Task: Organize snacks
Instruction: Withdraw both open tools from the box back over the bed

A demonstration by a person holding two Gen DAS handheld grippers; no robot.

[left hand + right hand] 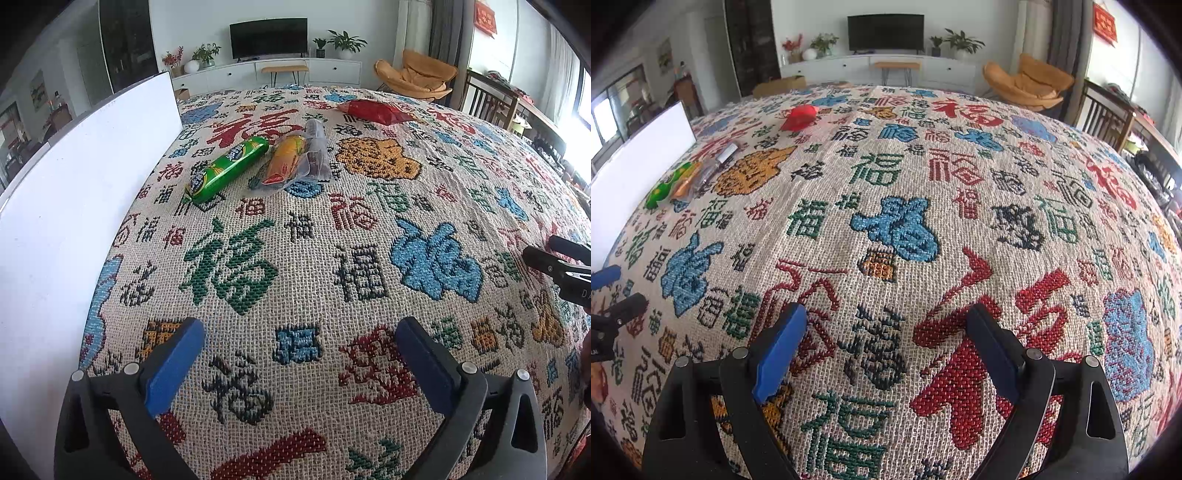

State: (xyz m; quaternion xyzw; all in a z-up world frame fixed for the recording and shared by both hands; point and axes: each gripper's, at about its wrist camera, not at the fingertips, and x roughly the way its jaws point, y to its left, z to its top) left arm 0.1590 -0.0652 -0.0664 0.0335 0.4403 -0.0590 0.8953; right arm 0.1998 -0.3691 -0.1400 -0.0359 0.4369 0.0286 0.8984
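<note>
Left gripper and right gripper both wide apart, holding nothing, above patterned cloth; green sausage, orange packet, red bag ahead, beside white box.

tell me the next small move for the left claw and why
Probably ease the left claw forward toward the green sausage pack. Its jaws are wide open and hold nothing, and that pack is the nearest snack, lying beside the orange pack and close to the white box. The red bag lies farther off; the right claw is open too.
</note>
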